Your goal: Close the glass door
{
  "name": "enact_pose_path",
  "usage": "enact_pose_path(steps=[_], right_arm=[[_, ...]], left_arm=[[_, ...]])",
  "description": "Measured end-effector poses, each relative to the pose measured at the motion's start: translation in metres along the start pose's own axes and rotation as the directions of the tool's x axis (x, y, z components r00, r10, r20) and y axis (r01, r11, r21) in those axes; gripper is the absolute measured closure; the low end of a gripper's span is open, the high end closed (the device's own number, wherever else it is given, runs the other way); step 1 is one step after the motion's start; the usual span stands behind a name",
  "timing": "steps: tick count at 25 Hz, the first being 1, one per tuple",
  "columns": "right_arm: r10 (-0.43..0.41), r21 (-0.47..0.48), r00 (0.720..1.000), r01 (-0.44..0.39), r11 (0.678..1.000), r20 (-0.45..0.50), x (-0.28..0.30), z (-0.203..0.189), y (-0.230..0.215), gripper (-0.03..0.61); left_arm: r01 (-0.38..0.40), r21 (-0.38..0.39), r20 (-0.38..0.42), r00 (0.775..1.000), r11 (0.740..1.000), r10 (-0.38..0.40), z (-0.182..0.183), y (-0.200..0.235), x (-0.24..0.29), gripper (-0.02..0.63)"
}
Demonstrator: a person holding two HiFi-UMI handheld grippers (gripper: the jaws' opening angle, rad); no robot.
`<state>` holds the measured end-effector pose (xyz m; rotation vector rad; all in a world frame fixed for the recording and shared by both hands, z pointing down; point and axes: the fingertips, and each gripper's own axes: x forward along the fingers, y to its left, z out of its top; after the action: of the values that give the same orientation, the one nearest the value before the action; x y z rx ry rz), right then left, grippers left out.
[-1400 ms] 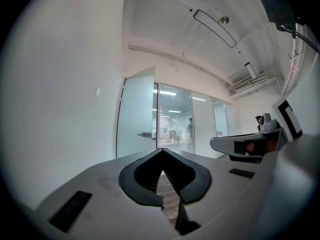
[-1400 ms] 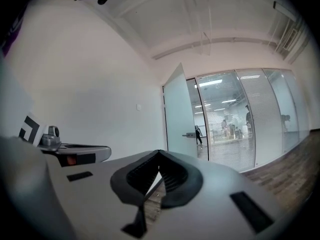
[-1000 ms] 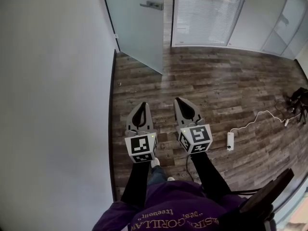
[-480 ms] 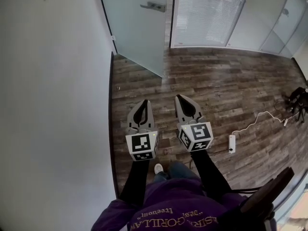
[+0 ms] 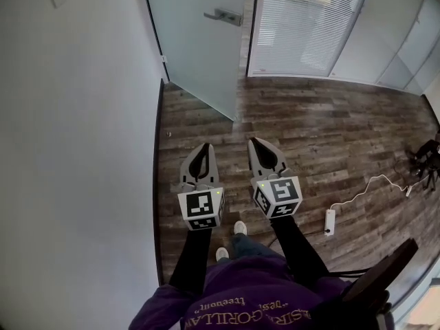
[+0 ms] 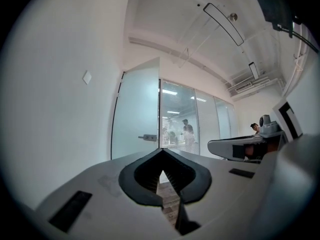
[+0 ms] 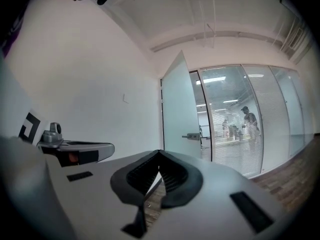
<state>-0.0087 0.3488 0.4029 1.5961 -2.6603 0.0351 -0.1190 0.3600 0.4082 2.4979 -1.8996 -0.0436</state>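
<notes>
The frosted glass door stands ajar ahead, hinged at the white wall on the left, with a metal lever handle near its free edge. The same door and handle show in the left gripper view, and the door with its handle in the right gripper view. My left gripper and right gripper are held side by side, level, pointing at the door and well short of it. Both are shut with nothing between the tips.
A white wall runs close on the left. Glass partitions with blinds stand beyond the door. A white power strip with cable and a black object lie on the wood floor at right. People stand behind the glass.
Both grippers and the person have moved forward toward the door; the door and handle sit nearer and lower in the head view. The jaws stayed shut.
</notes>
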Motion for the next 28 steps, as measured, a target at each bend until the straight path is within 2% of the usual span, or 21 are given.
enact_pose_path(steps=[6,17,28], right_arm=[[0.03,0.003,1.0,-0.03,1.0,0.007,0.045,0.007,-0.034,0.586],[0.061,-0.002,0.998,-0.061,0.998,0.009,0.096,0.007,-0.079,0.586],[0.03,0.01,1.0,-0.03,0.999,0.008,0.188,0.01,-0.104,0.585]], left_arm=[[-0.025,0.011,0.005,1.0,1.0,0.025,0.005,0.004,0.057,0.623],[-0.05,0.011,0.01,0.999,0.999,0.05,0.005,0.008,0.12,0.623],[-0.027,0.0,0.006,1.0,1.0,0.027,0.004,0.056,0.207,0.623]])
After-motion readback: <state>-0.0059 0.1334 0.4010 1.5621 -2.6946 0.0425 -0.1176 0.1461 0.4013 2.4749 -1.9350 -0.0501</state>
